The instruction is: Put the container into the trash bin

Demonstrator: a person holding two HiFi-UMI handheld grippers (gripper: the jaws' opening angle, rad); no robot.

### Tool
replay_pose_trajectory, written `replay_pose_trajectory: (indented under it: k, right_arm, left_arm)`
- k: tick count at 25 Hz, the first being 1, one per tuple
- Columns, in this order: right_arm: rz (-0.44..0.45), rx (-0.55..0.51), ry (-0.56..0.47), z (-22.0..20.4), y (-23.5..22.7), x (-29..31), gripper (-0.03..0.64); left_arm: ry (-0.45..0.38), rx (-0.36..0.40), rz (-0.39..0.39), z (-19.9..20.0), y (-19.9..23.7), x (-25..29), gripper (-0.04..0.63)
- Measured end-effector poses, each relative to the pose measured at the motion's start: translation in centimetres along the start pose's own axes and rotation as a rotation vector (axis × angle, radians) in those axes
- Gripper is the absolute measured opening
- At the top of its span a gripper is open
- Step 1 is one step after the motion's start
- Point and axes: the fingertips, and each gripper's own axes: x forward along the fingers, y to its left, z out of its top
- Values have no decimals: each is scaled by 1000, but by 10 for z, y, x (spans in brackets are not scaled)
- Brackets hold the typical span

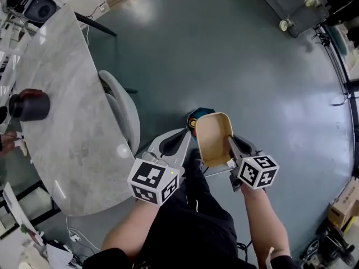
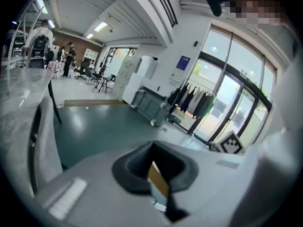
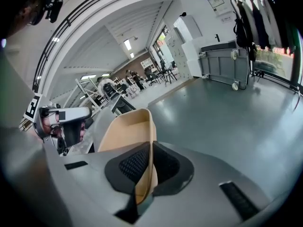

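Right tool (image 1: 231, 145) is clamped on the right wall of the tan container (image 1: 213, 138), pads pinching it edge-on. Container is open side up, off the floor, between both tools. Left tool (image 1: 180, 143) sits just left of it, jaws down to a narrow slit with a thin tan sliver (image 2: 158, 178) in it, can't ID. Just beyond the container's far-left corner: dark trash bin (image 1: 199, 115) on the floor. Left: marble bench (image 1: 61, 94) carrying a dark cylinder (image 1: 31, 104), white chair (image 1: 124, 110) alongside. Far right: grey wheeled cart (image 1: 283, 1).
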Motion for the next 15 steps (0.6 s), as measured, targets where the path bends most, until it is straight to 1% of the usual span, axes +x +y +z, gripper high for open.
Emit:
replay_pose_trajectory:
  k: [3, 7, 11, 15]
  right_arm:
    - [-1, 11, 14, -8, -13, 26, 12]
    - [-3, 35, 38, -28, -34, 53, 12]
    - [-14, 42, 64, -53, -50, 73, 12]
    - [-19, 44, 73, -78, -65, 91, 12]
  left_arm:
    - [46, -24, 37, -23, 18, 16, 8]
    - [99, -40, 44, -54, 29, 37, 8]
    - [112, -71, 50, -75, 41, 54, 9]
    - [124, -85, 34, -98, 41, 70, 9]
